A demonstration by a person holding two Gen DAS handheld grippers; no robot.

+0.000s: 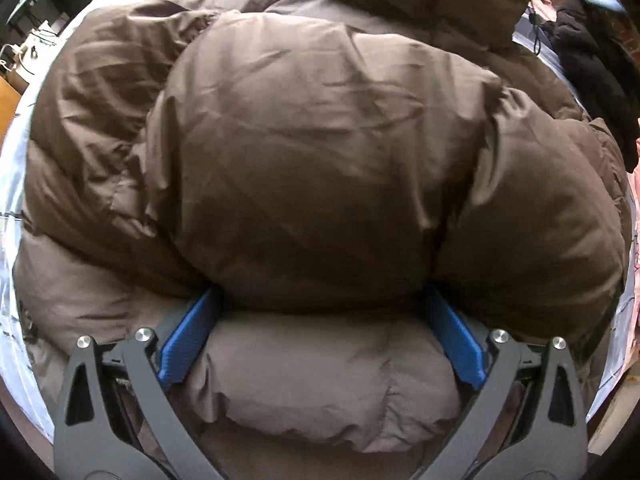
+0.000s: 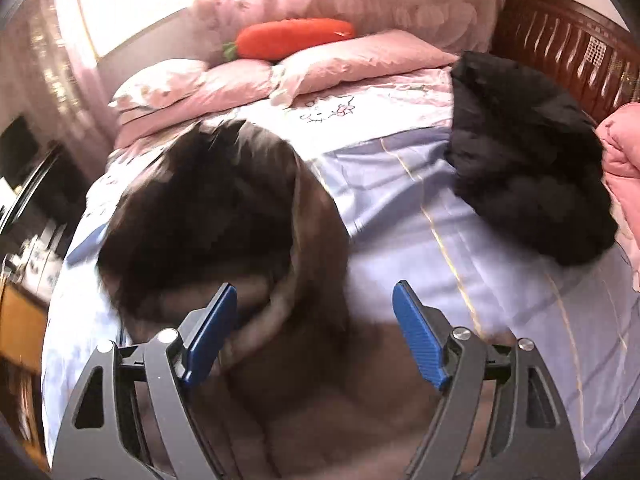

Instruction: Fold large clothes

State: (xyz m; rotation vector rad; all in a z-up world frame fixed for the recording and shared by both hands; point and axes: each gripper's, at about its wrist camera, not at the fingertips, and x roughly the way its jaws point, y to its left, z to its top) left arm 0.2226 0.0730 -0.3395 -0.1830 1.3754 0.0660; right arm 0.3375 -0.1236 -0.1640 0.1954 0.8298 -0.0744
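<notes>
The left gripper stands wide open, its blue pads pressed against a bulge of the brown puffer jacket, likely tucking the fold flat on the bed. The right gripper hovers above, open and empty. Beyond lies a black garment; no containers show.

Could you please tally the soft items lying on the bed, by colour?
Brown: 1, puffy brown down jacket
Black: 1, crumpled black garment
Orange: 1, carrot-shaped plush cushion
Pink: 3, two pink pillows and a bunched pink quilt
Total: 6
</notes>
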